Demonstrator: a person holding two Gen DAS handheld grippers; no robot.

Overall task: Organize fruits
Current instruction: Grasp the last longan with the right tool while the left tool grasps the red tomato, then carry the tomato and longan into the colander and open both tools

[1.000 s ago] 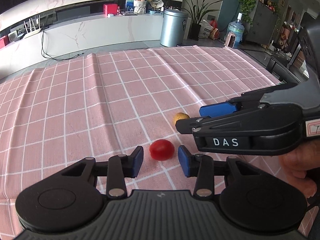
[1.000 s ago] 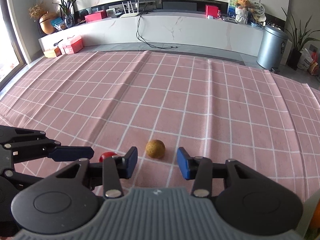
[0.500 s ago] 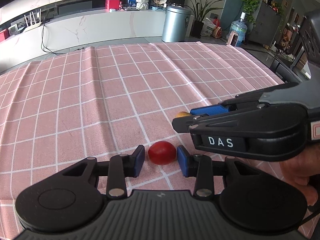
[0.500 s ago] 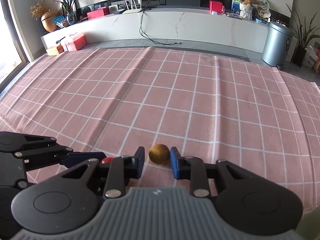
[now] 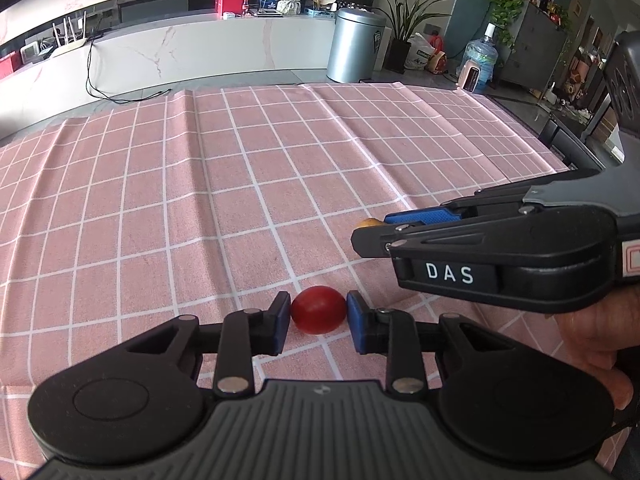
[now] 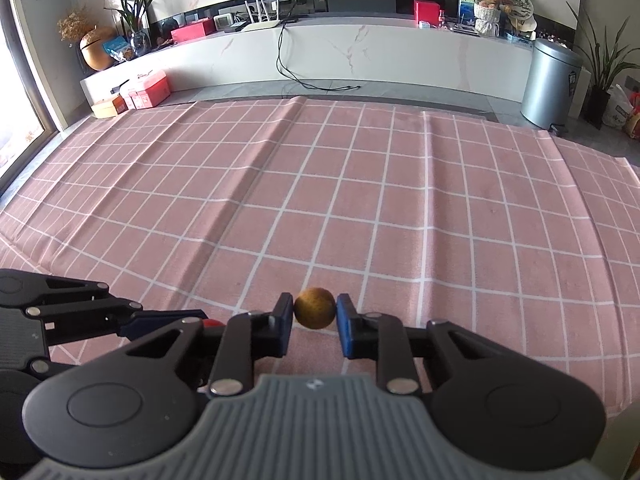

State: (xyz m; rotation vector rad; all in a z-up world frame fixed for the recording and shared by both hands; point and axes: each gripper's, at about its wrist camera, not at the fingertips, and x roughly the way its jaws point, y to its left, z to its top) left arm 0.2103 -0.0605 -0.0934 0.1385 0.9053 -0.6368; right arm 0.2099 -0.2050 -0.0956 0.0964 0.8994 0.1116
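Note:
A small red round fruit point(image 5: 318, 309) lies on the pink checked tablecloth point(image 5: 200, 184). My left gripper point(image 5: 318, 320) has its two blue pads pressed on either side of it. A small brown round fruit point(image 6: 315, 307) sits between the blue pads of my right gripper point(image 6: 315, 320), which is shut on it. In the left wrist view the right gripper point(image 5: 400, 220) crosses from the right and only a sliver of the brown fruit point(image 5: 369, 223) shows. In the right wrist view the left gripper point(image 6: 176, 316) lies at the lower left with a bit of the red fruit point(image 6: 212, 323) showing.
The tablecloth point(image 6: 360, 200) has raised folds down its left half. Beyond its far edge is the floor, a white low cabinet point(image 6: 360, 52) and a metal bin point(image 6: 550, 80). The cloth's right edge point(image 5: 540, 140) drops off near dark furniture.
Both grippers moved forward onto their fruits and closed: the left pads now touch the red fruit, and the right pads now clamp the brown fruit.

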